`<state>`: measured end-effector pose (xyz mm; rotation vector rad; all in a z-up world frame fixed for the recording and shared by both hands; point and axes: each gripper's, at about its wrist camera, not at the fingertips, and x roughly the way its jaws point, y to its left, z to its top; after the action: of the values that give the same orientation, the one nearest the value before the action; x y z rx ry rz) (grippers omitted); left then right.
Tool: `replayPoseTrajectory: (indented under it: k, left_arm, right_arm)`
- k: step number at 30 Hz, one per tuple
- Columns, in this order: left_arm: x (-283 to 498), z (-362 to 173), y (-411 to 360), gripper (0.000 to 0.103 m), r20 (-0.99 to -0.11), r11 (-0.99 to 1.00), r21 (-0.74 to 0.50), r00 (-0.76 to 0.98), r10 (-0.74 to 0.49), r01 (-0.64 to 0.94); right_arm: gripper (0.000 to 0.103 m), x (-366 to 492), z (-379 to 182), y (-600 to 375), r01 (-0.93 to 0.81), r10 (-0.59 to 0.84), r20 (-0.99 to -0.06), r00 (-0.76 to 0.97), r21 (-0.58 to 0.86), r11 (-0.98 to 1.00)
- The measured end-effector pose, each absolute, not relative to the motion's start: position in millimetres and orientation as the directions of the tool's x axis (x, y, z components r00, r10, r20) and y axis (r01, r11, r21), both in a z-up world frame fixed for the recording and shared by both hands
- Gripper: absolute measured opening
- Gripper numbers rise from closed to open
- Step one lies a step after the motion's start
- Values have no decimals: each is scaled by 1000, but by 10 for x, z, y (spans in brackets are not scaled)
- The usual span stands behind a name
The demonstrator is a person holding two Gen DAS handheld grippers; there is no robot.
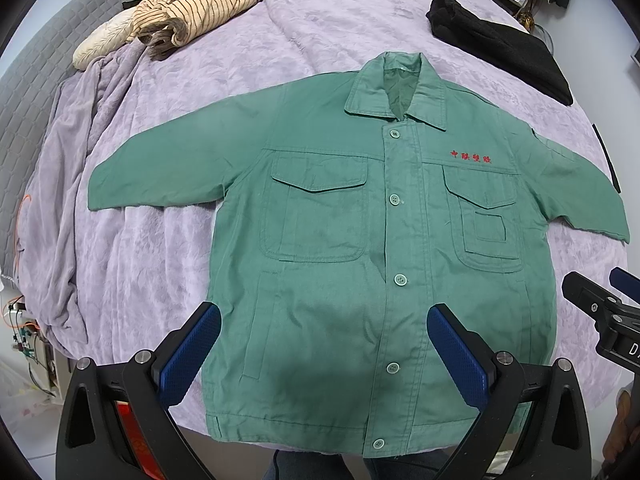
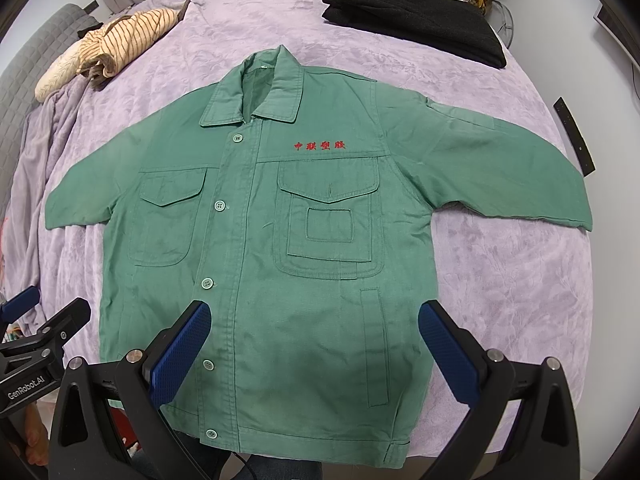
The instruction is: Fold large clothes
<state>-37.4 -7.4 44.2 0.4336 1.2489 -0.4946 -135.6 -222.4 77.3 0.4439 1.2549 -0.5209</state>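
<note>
Here, in the left wrist view, a green button-front work jacket with red embroidered characters (image 1: 384, 248) is lying flat and face up on a lilac plush bedspread (image 1: 224, 80), with both sleeves spread outward and the collar pointing away from the camera. The left gripper (image 1: 324, 344) is hovering above the jacket's lower front panel; its blue textured pads (image 1: 192, 352) are standing wide apart and are gripping nothing. The right gripper (image 1: 600, 300) is showing at the right edge of this view, near the jacket's side seam. A beige striped knit garment (image 1: 188, 12) is lying crumpled at the far left of the bed, and a folded black garment (image 1: 500, 44) is resting at the far right, both well apart from the jacket.

In the right wrist view, the same jacket (image 2: 280, 240) is lying buttoned and centred on the bedspread (image 2: 500, 280). The right gripper (image 2: 316, 340) is hanging above the hem area with its fingers spread and empty. The left gripper (image 2: 32, 320) is appearing at the left edge, beside the jacket's side. The striped garment (image 2: 116, 40) and the black garment (image 2: 416, 20) are lying beyond the collar, on either side.
</note>
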Motion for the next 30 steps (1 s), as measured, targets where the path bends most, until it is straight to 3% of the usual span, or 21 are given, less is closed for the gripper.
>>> replayPoseTrajectory:
  k: [30]
  left_arm:
    - [-396,424,13,103,-964,821,43,239,-115,570]
  right_arm:
    - [103,-1346,772,-2224,593,-120,-967,225,38,805]
